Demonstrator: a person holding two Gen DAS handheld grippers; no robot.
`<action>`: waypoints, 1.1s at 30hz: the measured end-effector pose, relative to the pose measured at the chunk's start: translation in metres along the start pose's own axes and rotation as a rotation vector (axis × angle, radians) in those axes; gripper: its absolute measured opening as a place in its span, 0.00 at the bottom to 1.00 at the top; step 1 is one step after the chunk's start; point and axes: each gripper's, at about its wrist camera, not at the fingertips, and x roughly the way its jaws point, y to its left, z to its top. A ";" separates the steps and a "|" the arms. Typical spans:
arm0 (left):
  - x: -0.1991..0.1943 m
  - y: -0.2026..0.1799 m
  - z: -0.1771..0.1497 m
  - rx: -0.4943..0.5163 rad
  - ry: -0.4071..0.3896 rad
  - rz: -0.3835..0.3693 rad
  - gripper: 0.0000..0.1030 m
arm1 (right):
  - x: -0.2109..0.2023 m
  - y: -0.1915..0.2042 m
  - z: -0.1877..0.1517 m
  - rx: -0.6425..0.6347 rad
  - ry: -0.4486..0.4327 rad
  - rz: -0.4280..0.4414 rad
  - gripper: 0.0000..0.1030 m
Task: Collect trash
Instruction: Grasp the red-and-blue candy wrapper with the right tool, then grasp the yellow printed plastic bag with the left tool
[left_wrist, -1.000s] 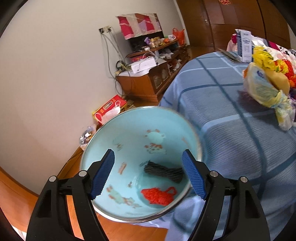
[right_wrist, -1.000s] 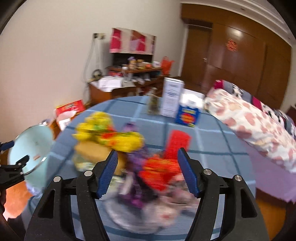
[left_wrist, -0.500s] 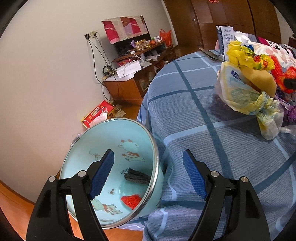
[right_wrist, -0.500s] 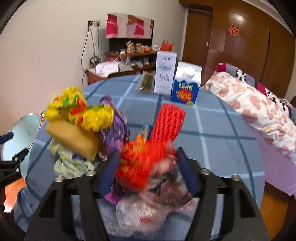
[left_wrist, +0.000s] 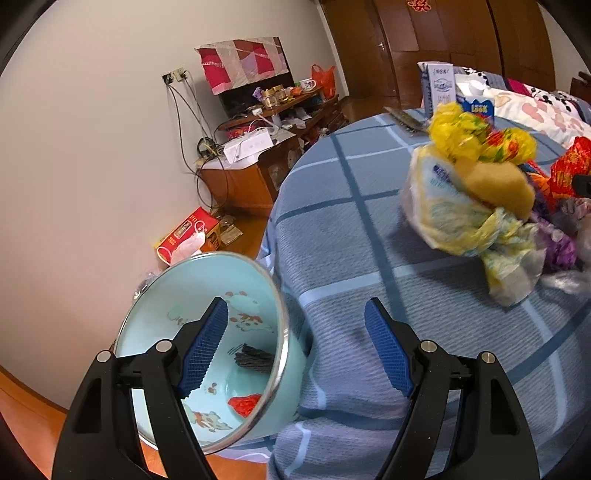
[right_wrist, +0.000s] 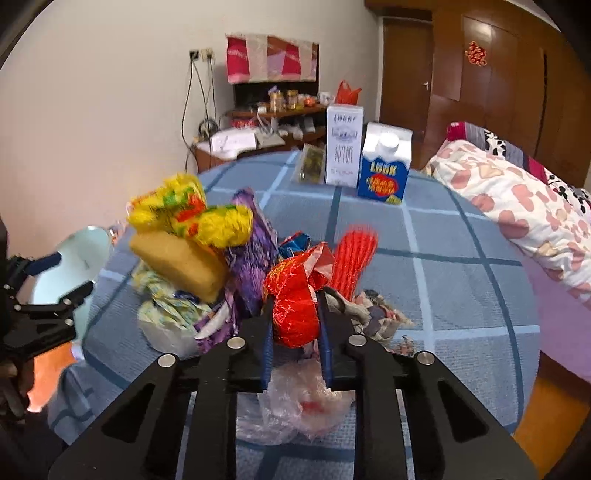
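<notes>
So the right claw (right_wrist: 295, 314) is clamped down on a crumpled red foil wrapper (right_wrist: 295, 295), sitting at the near side of the trash pile (right_wrist: 207, 266) in the middle of the blue checked desk (right_wrist: 461, 288). The pads pinch it around its lower half and the top bunches out above them.

The wrapper looks feather-light and crinkly, so weight is no issue. It's slick foil though, and it squashes, so I'd guess a grip on the thick bunched part holds better than a loose edge, which could tear or slide out. It also sits tangled against a red foam net sleeve (right_wrist: 354, 254) and a purple bag (right_wrist: 251, 266), plus clear plastic film (right_wrist: 303, 402) underneath, so neighbours might get dragged along on the lift.

The left claw (left_wrist: 295, 347) is wide open with nothing between the pads, hanging over the desk edge right by the light blue enamel basin (left_wrist: 207, 280). The basin already has a dark net (left_wrist: 255, 360) and a red scrap (left_wrist: 245, 404) in it, so that looks like the bin.
</notes>
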 end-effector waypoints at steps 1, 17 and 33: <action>-0.002 -0.002 0.001 0.000 -0.003 -0.005 0.73 | -0.005 -0.001 0.000 0.008 -0.017 0.002 0.19; -0.014 -0.063 0.022 0.043 -0.032 -0.103 0.73 | -0.045 -0.047 -0.040 0.140 -0.108 -0.030 0.19; -0.018 -0.099 0.029 0.070 -0.019 -0.154 0.72 | -0.013 -0.058 -0.087 0.134 0.006 -0.044 0.17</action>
